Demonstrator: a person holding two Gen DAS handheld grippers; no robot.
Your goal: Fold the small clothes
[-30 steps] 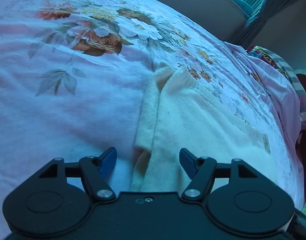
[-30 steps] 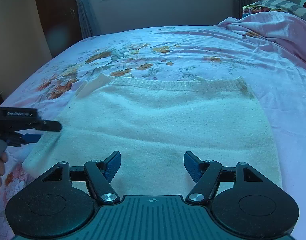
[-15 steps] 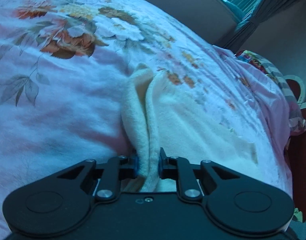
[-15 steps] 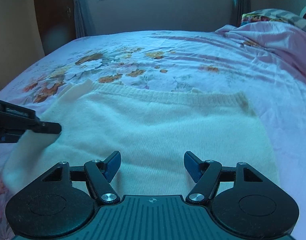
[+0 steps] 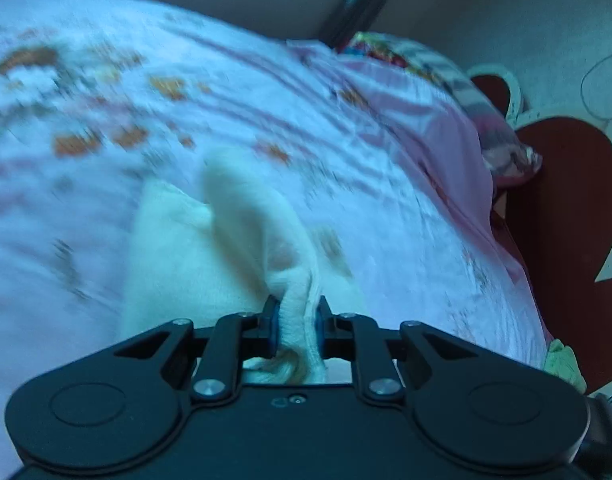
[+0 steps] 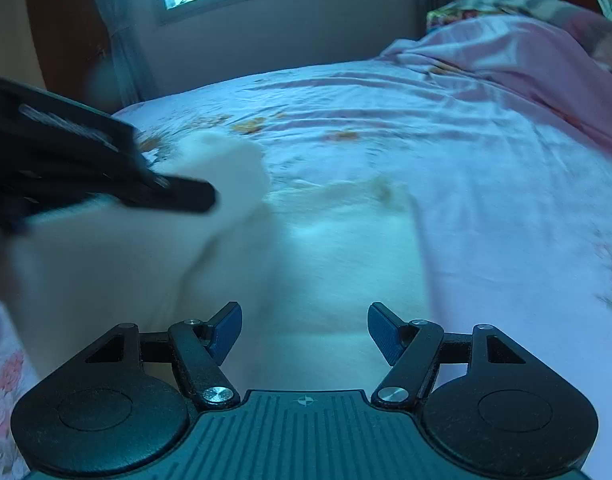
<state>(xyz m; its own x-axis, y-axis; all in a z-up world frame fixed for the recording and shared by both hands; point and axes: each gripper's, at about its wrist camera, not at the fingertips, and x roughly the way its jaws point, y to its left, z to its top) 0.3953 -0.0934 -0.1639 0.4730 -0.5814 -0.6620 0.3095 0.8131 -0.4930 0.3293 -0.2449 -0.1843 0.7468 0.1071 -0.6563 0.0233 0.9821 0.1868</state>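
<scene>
Cream knit sweater [image 6: 337, 264]: lying on the floral bed [image 6: 485, 168]. Your left gripper [image 5: 296, 322], angled downward, pinches its raised edge; your right gripper [image 6: 304, 332] hovers over it, jaws apart, empty.

The small cream knitted sweater [image 6: 337, 264] lies on the bed. Its left side is lifted up off the bed and bent over toward the middle. The right side lies flat.
</scene>
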